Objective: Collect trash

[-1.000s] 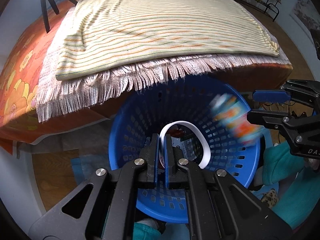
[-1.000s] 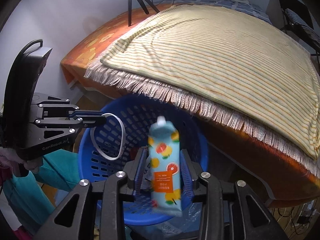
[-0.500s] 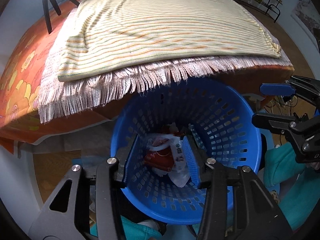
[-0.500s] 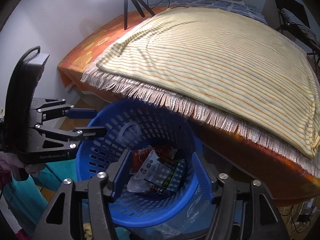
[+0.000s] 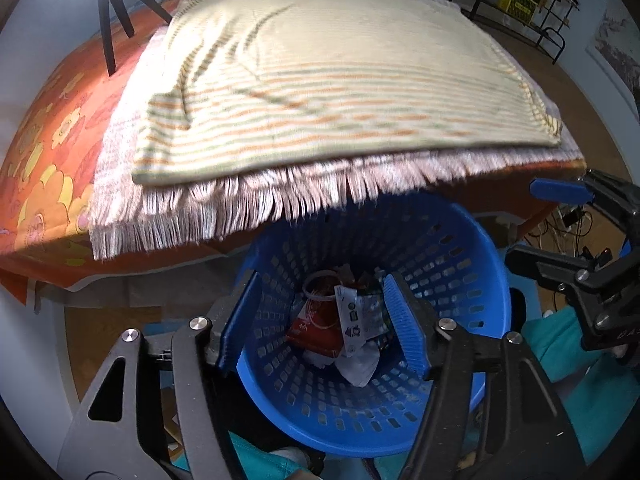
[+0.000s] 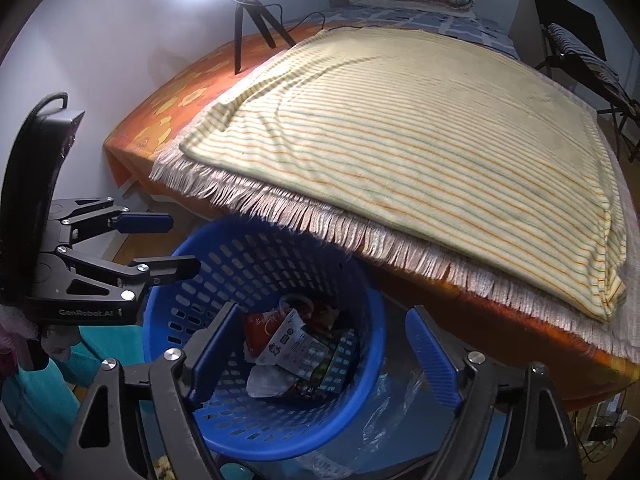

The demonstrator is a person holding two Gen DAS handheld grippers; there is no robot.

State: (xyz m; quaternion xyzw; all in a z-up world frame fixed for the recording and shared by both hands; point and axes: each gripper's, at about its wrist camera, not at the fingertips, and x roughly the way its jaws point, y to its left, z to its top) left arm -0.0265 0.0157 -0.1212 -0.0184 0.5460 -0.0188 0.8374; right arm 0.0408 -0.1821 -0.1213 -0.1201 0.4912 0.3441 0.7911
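Basket (image 5: 472,264), blue, perforated plastic, standing on the floor just under the fringed edge of the bed; both our grippers hover above its mouth.

Trash (image 5: 340,324): a heap of wrappers at the basket bottom, directly ahead of and below the left gripper (image 5: 324,320), framed between its blue pads. A red packet, a white printed pouch and a thin white ring lie tangled together there; in the right wrist view the same heap (image 6: 296,352) sits ahead of the right gripper (image 6: 320,356).

Left gripper: jaws spread wide, nothing between them. Right gripper: likewise spread, holding nothing. Each shows beside the other, over the basket rim.

Bed: striped blanket (image 6: 420,128) over a fringed cover (image 5: 224,216), beyond and above both grippers. We see no litter on the part of it in view. A tripod (image 6: 248,24) stands at the far end.

Step in hand, as we judge it: the drop into the basket is done, both tools emptied.

Next move, as we judge it: lift clear of the rim, turn away and look for further litter; clear plastic film (image 6: 384,412) lies on the floor just beside the basket, below the right gripper, and may be a candidate.
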